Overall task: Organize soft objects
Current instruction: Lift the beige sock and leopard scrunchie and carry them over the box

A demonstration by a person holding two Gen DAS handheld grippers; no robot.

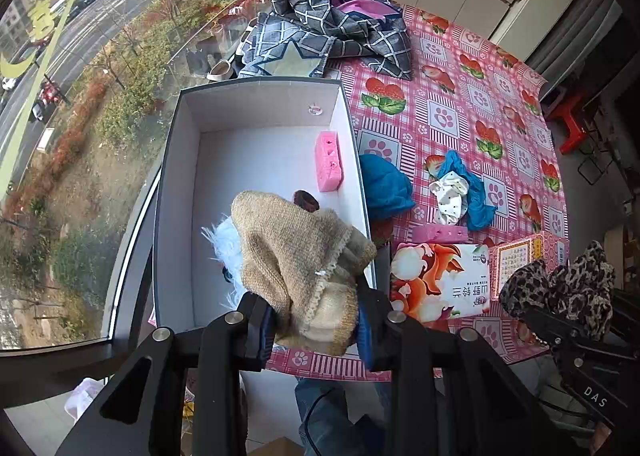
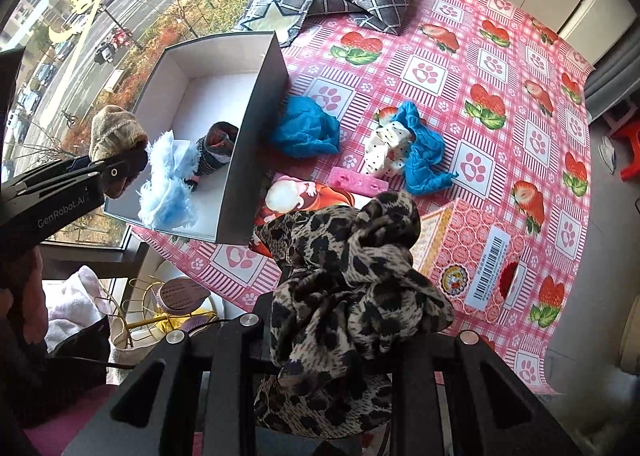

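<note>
The left tongs (image 1: pixel 316 320) pinch a beige knitted hat (image 1: pixel 296 256) between their blue pads, holding it above the near end of the open white-lined box (image 1: pixel 256 96). The box stands at the window-side edge of the tabletop (image 1: pixel 460 104), which is covered with a pink checked cloth printed with strawberries and paw marks. Inside the box, a pink sponge (image 1: pixel 328 160) leans against the right wall, a fluffy pale-blue piece (image 2: pixel 168 184) lies near the front, and beside it sits a dark patterned knit item (image 2: pixel 216 152), possibly a rolled sock, though the view is too small to be sure.

The right tongs (image 2: pixel 340 348) are pressed together on a leopard-print fabric (image 2: pixel 352 288), bunched up and hiding the fingertips; it hangs over the tabletop just beside the box's outer right wall.

On the tabletop, a crumpled blue cloth (image 2: pixel 308 128) lies touching the box wall. Farther right, a white dotted cloth (image 2: pixel 384 152) rests against a second blue cloth (image 2: pixel 424 152). A second pink sponge (image 2: pixel 360 180) lies just in front of them, next to a packet with a cartoon squirrel (image 1: pixel 436 280) and a pink carton with a barcode label (image 2: pixel 472 256). At the far end, a grey checked blanket (image 1: pixel 332 32) is heaped by the window.
</note>
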